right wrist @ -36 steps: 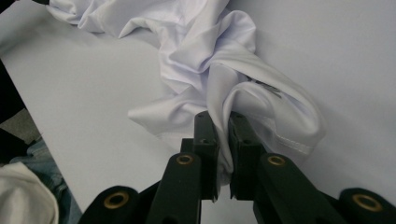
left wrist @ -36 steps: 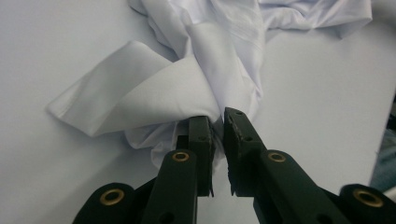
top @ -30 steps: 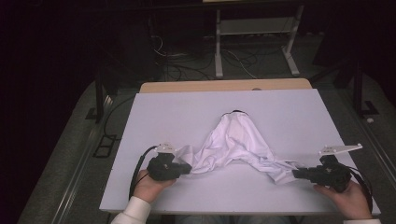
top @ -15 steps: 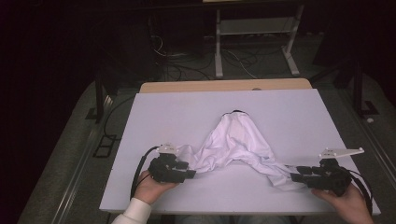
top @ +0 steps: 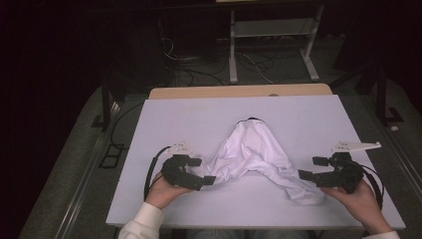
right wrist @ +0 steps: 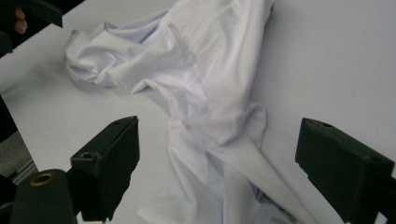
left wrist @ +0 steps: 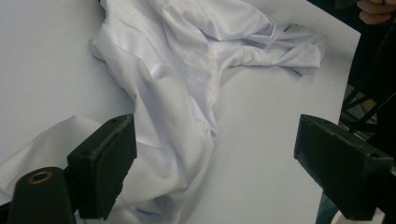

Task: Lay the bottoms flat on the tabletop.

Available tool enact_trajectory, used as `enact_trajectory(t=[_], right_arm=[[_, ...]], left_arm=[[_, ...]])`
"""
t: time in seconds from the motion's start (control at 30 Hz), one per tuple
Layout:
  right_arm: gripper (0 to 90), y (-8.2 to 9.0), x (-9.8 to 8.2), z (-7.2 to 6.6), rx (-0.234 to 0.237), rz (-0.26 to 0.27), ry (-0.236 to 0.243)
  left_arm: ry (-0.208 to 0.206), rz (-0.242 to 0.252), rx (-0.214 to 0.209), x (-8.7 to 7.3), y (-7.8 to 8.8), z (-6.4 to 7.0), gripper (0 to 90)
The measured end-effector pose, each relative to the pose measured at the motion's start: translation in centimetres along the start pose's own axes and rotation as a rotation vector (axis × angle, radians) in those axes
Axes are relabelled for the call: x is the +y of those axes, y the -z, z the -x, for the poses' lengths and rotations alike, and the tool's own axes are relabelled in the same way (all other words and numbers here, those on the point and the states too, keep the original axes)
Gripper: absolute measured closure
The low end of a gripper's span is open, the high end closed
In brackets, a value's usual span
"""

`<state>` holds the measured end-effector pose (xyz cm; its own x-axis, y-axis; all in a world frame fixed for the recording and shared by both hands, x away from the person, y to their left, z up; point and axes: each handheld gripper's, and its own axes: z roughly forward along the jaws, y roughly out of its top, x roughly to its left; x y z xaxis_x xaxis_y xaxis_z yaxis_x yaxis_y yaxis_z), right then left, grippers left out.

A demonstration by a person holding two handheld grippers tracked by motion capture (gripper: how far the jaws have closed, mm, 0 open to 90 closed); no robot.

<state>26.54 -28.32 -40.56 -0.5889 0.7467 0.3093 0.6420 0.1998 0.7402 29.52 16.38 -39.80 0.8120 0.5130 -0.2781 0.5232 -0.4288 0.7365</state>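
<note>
The white garment (top: 254, 154) lies crumpled on the table (top: 164, 119), its long axis running left to right. Both the left gripper (top: 199, 171) and the right gripper (top: 311, 168) have just been opening their jaws, released, one cloth end beneath each.

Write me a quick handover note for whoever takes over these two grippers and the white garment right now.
Left gripper: open, jaws have just been opening; one end of the white garment lies loose between them, not pinched.
Right gripper: open, jaws have just been opening, at the garment's other end, which lies on the table.
Garment: crumpled in an arch mid-table, its two ends toward the person.
Done: both ends released.
Left: it looks unflattened and unfolded; likely regrip and spread it.
</note>
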Motion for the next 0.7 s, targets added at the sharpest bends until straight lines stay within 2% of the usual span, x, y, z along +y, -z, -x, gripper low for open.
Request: enact_trajectory(t=[0.1,0.17,0.33,0.57,0.7], right_arm=[[0.3,-0.6,1.1,0.1,0.001,-0.016,0.017],[0.0,-1.0,1.9,0.1,0.001,-0.013,0.026],[0.0,-1.7,3.6,0.2,-0.005,0.001,0.053],[0.0,-2.5,5.3,0.9,0.002,0.004,0.06],[0.0,-3.1,6.2,1.5,-0.006,-0.016,0.057]], left_arm=[[-0.013,-0.025,0.02,0.5,-0.3,-0.4,4.9],[-0.01,-0.028,0.028,0.9,-0.4,-0.7,1.3],[-0.009,-0.019,0.047,2.3,-0.5,-1.5,1.1],[-0.027,-0.013,0.075,4.2,-0.2,-2.1,1.1],[-0.03,-0.012,0.088,5.3,-0.4,-2.6,1.1]])
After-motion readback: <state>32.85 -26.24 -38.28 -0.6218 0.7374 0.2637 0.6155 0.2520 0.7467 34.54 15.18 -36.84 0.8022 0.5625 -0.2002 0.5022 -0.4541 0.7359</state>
